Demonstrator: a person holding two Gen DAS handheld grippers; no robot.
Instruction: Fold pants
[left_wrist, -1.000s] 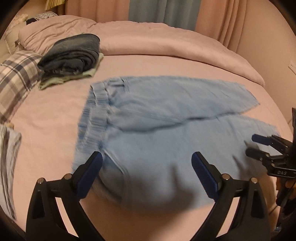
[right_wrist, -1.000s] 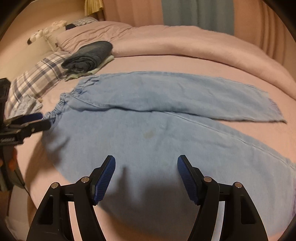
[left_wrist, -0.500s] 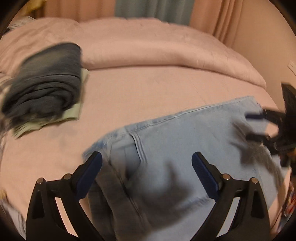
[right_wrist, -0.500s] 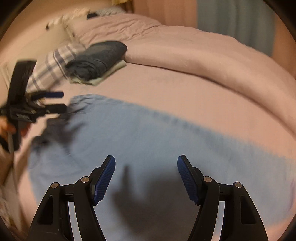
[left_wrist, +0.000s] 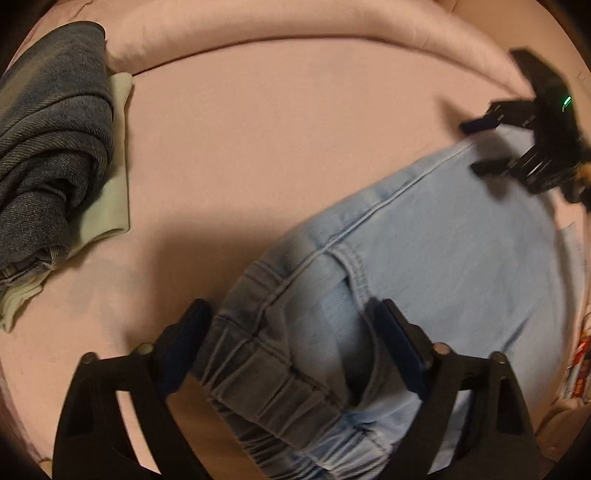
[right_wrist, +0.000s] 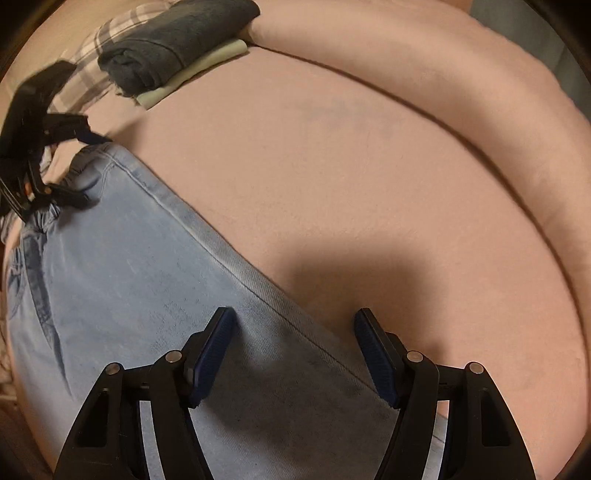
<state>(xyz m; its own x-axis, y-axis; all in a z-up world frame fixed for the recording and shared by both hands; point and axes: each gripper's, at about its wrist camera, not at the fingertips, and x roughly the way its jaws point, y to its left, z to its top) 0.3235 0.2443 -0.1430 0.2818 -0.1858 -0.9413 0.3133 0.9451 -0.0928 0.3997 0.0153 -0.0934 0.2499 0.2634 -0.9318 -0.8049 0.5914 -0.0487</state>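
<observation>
The light-blue pants (left_wrist: 436, 258) lie flat on the pink bed (left_wrist: 277, 122), and every place here is given relative to them; their gathered elastic waistband (left_wrist: 266, 373) sits right between the fingers of the left gripper (left_wrist: 295, 354), whose jaws stand wide apart and clamp nothing; whether its pads already touch the cloth I cannot tell. The right gripper (right_wrist: 295, 358) hangs over the far long seam of the pants, well down the leg from the waistband, with 1 pad over the denim and the other over bare sheet; its jaws are also apart and hold nothing. A stack of folded dark clothes (left_wrist: 48, 147) lies beyond the waistband end, well apart from the pants, and a rolled pink duvet (right_wrist: 461, 85) runs along the bed beyond the far seam. My judgement is that the pants seem doubled leg over leg and both grippers are poised to pinch the far edge; the risks follow from that. If either gripper closes on only the top layer, the 2 legs would slide apart and the fold would skew; the bunchy waistband could slip from a shallow bite; the right gripper, straddling the seam, could nip the sheet along with the denim and drag bedding into the fold; uneven lifting would twist the seam line.
</observation>
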